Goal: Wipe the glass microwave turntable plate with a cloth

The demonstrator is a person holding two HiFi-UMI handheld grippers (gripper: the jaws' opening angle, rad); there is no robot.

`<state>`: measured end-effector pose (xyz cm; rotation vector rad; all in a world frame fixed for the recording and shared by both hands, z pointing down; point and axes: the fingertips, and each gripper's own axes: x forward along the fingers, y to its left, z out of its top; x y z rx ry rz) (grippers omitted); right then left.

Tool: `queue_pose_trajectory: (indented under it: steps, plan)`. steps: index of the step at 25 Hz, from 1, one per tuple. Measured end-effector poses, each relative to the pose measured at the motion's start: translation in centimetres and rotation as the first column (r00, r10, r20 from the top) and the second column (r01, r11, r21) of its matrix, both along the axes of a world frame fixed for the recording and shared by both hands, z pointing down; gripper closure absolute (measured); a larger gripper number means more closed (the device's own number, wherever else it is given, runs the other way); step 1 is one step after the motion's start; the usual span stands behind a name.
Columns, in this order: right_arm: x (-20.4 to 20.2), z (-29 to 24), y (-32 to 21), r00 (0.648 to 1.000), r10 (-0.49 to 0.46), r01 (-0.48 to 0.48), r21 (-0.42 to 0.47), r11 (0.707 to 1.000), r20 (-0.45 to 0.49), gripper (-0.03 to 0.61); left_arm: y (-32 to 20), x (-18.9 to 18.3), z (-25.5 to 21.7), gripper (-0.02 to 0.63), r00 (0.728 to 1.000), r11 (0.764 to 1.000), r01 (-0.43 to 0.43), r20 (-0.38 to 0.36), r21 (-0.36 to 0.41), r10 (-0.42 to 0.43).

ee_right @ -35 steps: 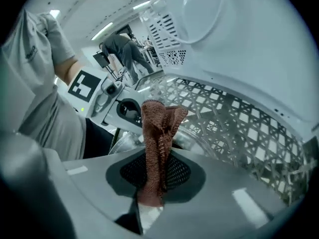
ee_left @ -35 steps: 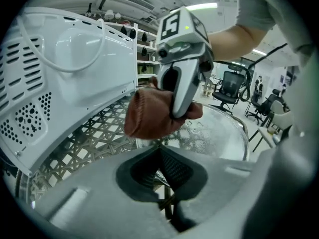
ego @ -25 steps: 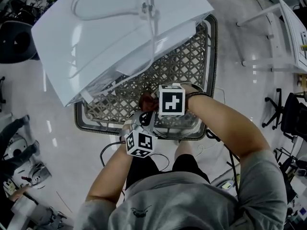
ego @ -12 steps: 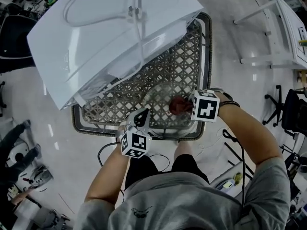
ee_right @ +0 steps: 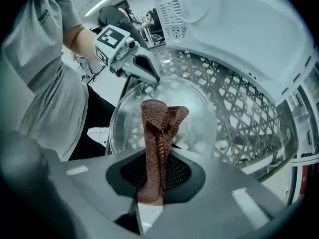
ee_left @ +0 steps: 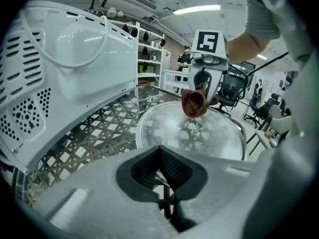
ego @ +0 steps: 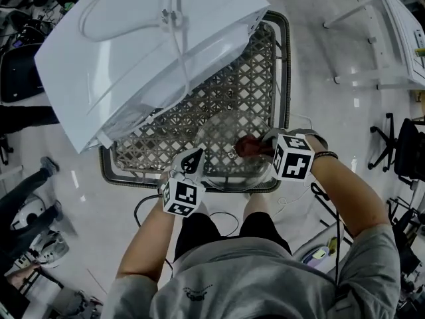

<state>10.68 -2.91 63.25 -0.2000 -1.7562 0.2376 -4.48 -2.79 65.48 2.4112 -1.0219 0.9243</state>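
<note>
Our right gripper (ego: pixel 261 144) clamps the cloth (ego: pixel 246 146) onto the plate (ego: pixel 222 133) by the table's (ego: pixel 286 78) near edge. Our left gripper (ego: pixel 193 159) pinches its rim. Pushing hard could slide the glass off.

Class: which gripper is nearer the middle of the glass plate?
Right. The right gripper holds the cloth over the plate, near its middle; the left gripper grips the plate's near rim.

Grey short-sleeved T-shirt (ego: pixel 265 278), dark shorts (ego: pixel 199 230), dark wristband (ego: pixel 325 155). Left hand-held gripper (ego: pixel 193 158) and right hand-held gripper (ego: pixel 261 142): grey, each bearing black-and-white marker cubes (ego: pixel 293 157).
</note>
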Motion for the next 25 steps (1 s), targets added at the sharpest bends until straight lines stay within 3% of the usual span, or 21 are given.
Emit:
queue_pose_trajectory:
  steps: [4,13,19,25]
  plan:
    - [-6.1,0.0,2.6,0.989,-0.013,0.010,0.020,1.000,0.148,0.506,0.1,0.0,0.1,0.615,1.000,1.000,-0.009,-0.014,-0.024,0.008]
    - [-14.0,1.6,4.1,0.965,-0.113,0.082,0.138,0.987,0.236,0.506,-0.1,0.1,0.1,0.615,1.000,1.000,-0.010,-0.021,-0.024,0.010]
    - [-13.7,2.0,4.0,0.972,-0.093,0.062,0.147,0.987,0.216,0.506,0.0,0.1,0.2,0.615,1.000,1.000,-0.014,-0.017,-0.028,0.014]
    - [-9.2,1.8,3.2,0.990,-0.048,0.028,0.143,0.989,0.135,0.508,0.0,0.1,0.2,0.615,1.000,1.000,-0.018,-0.010,-0.020,0.018]
